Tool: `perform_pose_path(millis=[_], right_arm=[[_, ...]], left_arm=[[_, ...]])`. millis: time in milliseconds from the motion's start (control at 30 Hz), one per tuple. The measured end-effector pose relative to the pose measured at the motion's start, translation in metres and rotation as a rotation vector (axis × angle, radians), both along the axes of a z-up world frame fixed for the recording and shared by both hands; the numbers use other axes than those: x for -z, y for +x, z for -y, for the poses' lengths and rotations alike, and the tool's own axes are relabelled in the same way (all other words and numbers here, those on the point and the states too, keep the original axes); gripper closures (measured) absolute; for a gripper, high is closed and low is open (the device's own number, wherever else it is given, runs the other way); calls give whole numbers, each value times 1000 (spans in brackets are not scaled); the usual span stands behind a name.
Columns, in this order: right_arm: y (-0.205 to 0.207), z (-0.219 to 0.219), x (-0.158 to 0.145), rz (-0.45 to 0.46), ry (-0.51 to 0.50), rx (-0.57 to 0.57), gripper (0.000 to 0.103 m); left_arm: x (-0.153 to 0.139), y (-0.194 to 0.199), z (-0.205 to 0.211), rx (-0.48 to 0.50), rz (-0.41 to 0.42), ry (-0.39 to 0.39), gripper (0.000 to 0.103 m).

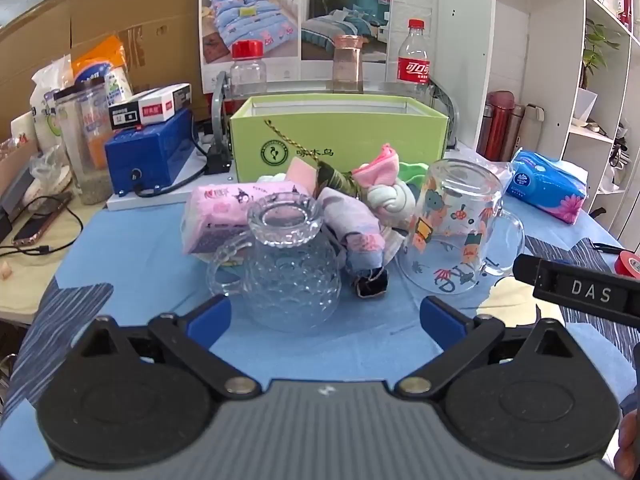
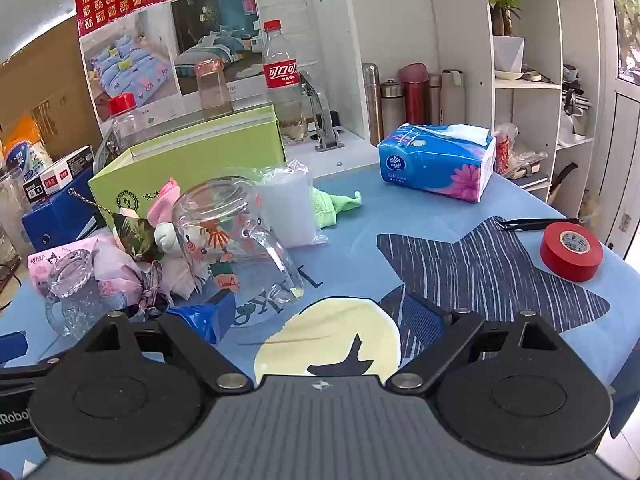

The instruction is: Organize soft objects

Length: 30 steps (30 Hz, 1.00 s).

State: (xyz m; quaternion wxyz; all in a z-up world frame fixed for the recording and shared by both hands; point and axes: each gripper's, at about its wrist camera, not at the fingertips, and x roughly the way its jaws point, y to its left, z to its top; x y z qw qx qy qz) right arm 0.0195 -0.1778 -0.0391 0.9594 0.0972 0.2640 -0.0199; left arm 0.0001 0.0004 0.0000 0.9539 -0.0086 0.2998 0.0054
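Both tongs, left (image 1: 326, 316) and right (image 2: 320, 312), stand apart and empty, poised for a first pick. Beyond them the soft bundles (image 1: 352, 216) lie heaped behind two glass mugs, before the green box (image 1: 340, 136), likely their destination.

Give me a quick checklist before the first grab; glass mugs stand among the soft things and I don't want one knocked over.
1. Left tool open and empty: ok.
2. Right tool open and empty: ok.
3. Green box open on top to take items: ok.
4. Soft pile free of glass: not ok; bumpy glass mug and printed glass mug stand upside down in front of it.
5. Green cloth reachable: cannot tell; a plastic-wrapped pack partly hides it.
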Motion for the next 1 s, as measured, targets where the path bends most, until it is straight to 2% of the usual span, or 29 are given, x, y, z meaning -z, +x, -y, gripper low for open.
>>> perform_pose_path(millis=[233, 1000], right_arm=[[1, -3, 0, 1, -5, -4, 25], [1, -5, 1, 0, -7, -21, 25]], left_arm=[[-2, -3, -3, -18, 7, -12, 3], [3, 1, 1, 10, -15, -9, 3]])
